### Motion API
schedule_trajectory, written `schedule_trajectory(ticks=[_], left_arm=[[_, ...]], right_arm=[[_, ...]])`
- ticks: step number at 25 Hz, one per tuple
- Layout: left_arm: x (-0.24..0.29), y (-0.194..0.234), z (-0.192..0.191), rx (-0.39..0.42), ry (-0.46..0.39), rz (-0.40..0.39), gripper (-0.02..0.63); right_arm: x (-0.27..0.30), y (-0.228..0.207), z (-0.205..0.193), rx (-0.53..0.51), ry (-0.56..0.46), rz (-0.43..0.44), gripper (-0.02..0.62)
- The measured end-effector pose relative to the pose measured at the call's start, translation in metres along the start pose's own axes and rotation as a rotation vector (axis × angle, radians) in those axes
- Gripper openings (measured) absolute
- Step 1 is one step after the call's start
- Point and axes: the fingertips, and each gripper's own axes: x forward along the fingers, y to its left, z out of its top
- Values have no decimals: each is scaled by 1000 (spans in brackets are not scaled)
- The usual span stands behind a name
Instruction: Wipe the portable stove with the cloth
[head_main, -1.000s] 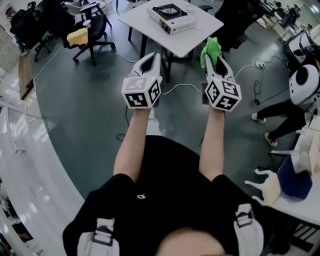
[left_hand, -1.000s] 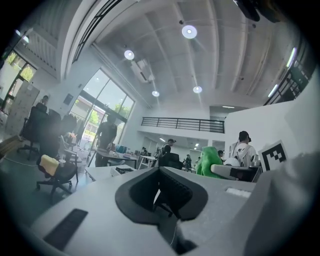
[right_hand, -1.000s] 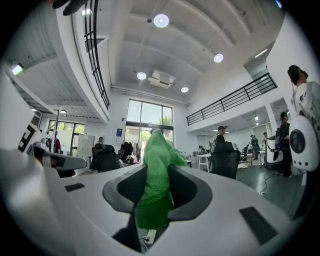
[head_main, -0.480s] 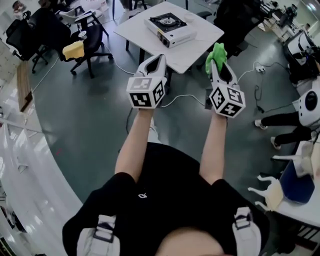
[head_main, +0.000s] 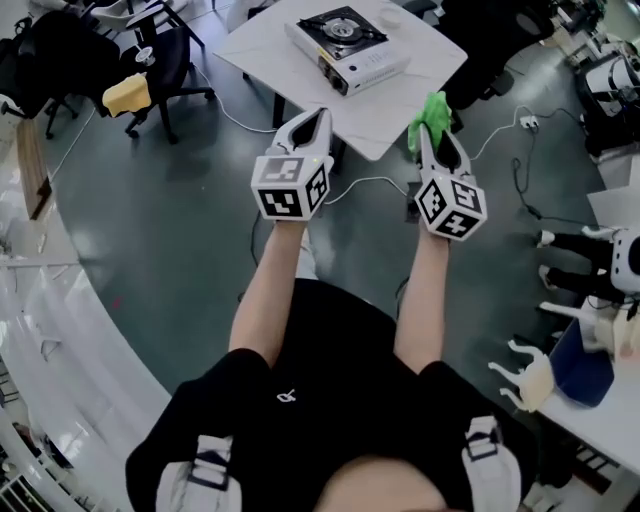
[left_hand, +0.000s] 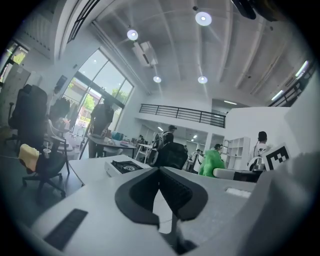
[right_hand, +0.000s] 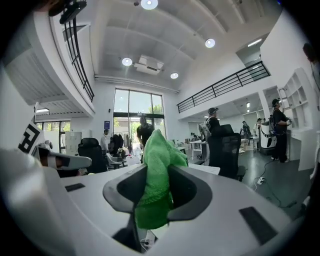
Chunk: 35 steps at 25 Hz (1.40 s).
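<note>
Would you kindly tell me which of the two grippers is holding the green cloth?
The right gripper: its jaws are shut on the green cloth, which sticks up between them. The left gripper has its jaws together with nothing between them.

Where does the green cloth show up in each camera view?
Head view: green cloth upper right of centre, at the right gripper's tip.
Left gripper view: right of centre, mid-height.
Right gripper view: centre, clamped between the jaws.
Landmark: portable stove, head and left gripper views only.

Open office: swivel chairs, desks, mezzanine railing.
</note>
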Motion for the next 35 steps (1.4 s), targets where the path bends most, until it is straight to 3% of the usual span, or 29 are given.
schedule_trajectory(ticks=[6, 13, 22, 29, 35], left_arm=[[64, 70, -21, -58, 105, -6, -5], [122, 116, -26, -77, 162, -18, -5], [184, 112, -53, -82, 259, -88, -5], [234, 104, -59, -99, 272, -54, -5], [265, 114, -76, -129, 300, 32, -5]], right_arm=[[103, 17, -39, 27, 109, 23, 114], [175, 26, -48, 27, 145, 39, 114], [199, -45, -68, 77, 197, -107, 114], [241, -98, -65, 5, 259, -53, 114], [276, -144, -81, -84, 361, -23, 114]])
